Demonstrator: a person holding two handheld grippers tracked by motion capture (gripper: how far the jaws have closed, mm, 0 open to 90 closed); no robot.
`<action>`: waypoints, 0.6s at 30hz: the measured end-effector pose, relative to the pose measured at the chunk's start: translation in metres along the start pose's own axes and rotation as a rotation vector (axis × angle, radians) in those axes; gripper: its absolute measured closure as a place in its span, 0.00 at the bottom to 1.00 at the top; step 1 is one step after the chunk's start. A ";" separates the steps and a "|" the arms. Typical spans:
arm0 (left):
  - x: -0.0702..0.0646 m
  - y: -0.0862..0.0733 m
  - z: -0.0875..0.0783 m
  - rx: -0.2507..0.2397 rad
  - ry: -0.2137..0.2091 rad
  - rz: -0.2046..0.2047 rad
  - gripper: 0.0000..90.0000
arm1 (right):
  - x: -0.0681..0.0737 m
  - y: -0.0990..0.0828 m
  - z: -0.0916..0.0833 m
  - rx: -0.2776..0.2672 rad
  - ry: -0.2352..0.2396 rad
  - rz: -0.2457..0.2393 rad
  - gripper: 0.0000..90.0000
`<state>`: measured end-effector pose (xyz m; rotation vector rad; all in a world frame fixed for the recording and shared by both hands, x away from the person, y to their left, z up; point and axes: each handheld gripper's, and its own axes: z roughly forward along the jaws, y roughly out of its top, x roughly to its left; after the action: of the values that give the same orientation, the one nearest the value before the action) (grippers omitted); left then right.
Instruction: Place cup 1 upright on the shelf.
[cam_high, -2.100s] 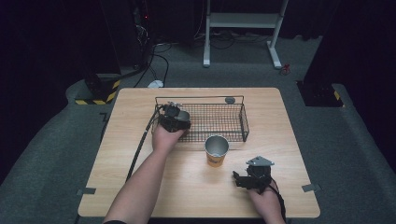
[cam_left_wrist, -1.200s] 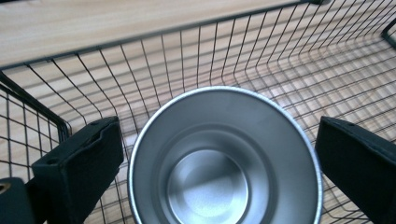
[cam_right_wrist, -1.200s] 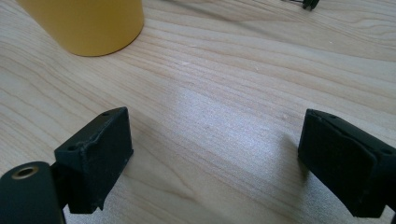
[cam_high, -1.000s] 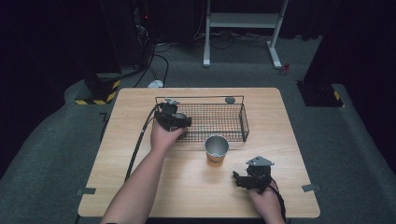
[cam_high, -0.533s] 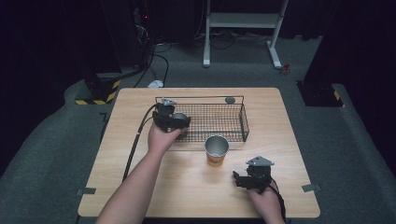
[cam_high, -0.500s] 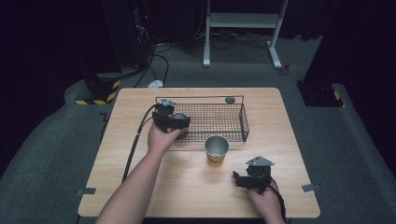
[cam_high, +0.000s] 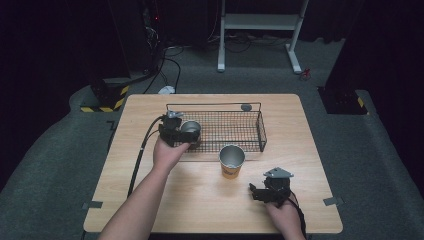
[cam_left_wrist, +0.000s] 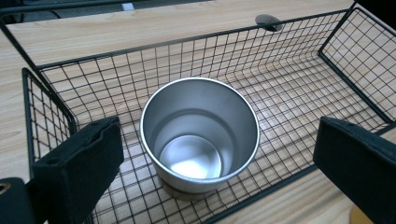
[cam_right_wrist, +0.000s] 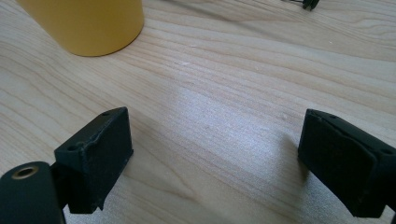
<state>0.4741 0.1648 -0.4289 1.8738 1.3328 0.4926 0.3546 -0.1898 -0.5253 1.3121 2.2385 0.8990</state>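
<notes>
Both grippers' fingers are spread apart, the left gripper (cam_left_wrist: 210, 168) straddling the steel cup (cam_left_wrist: 200, 135) in the wire basket (cam_left_wrist: 299, 88); careless withdrawal could topple it.

Your light wooden table (cam_high: 150, 115) and what sits on it.
You have a black wire basket (cam_high: 250, 127) toward the far side, a yellow-based metal cup (cam_high: 232, 161) upright just in front of it, and a small dark disc (cam_high: 246, 107) behind the basket.

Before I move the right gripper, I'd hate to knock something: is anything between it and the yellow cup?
Nothing visible. Bare table lies between the open right gripper and the yellow cup.
</notes>
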 end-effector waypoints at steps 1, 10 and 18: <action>0.000 -0.001 -0.002 0.002 0.001 0.005 0.03 | 0.000 0.000 0.000 0.000 0.000 0.000 0.10; 0.005 -0.010 -0.019 -0.002 0.010 0.016 0.01 | 0.000 0.000 0.000 0.001 0.000 0.003 0.10; 0.009 -0.020 -0.029 -0.010 0.016 0.019 0.01 | 0.000 0.000 0.000 0.001 0.000 0.004 0.10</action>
<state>0.4446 0.1870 -0.4271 1.8792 1.3219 0.5240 0.3545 -0.1896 -0.5252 1.3170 2.2381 0.8993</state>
